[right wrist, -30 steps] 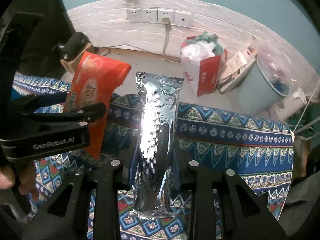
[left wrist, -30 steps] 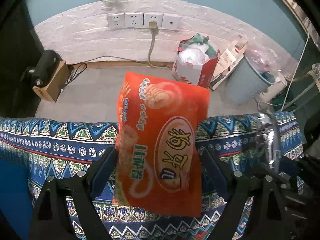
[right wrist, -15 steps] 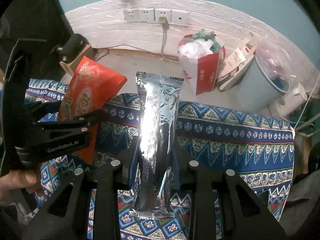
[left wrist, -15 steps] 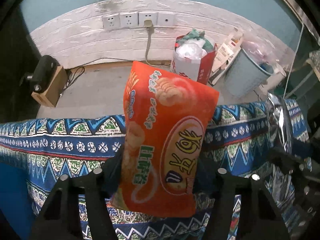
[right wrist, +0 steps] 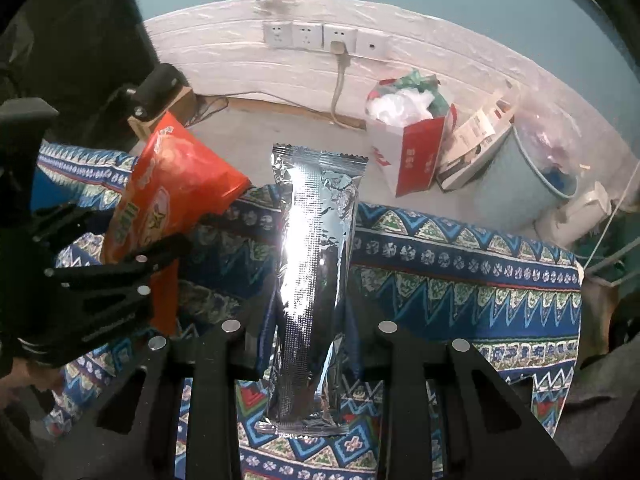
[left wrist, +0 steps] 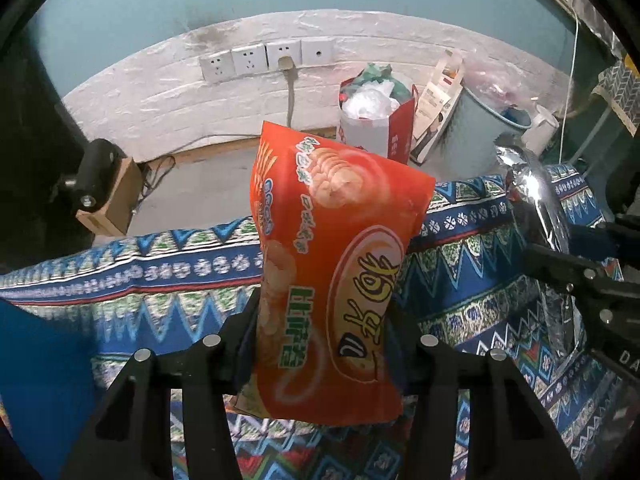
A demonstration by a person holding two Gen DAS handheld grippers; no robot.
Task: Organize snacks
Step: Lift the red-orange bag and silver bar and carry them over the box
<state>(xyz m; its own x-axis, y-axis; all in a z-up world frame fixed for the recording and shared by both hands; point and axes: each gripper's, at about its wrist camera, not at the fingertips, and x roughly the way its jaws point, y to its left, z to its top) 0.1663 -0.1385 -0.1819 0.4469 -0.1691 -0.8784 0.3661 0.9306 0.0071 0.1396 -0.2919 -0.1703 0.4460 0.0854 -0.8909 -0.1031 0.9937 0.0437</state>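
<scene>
My left gripper (left wrist: 322,332) is shut on an orange snack bag (left wrist: 332,264) with yellow Chinese lettering, held upright above the patterned cloth (left wrist: 160,280). My right gripper (right wrist: 310,336) is shut on a long silver foil snack pack (right wrist: 314,264), also upright. The silver pack also shows at the right of the left wrist view (left wrist: 540,216). The orange bag also shows at the left of the right wrist view (right wrist: 172,192), with the left gripper (right wrist: 120,280) around it.
A blue patterned cloth (right wrist: 460,280) covers the table. Beyond its far edge lies the floor, with a red and white bag of rubbish (right wrist: 408,148), a pale blue bin (right wrist: 532,184), a cardboard box (left wrist: 112,196) and wall sockets (left wrist: 268,60).
My left gripper has closed in on the orange bag and moved it slightly right and nearer the right gripper. The silver pack stays still in my right gripper.
</scene>
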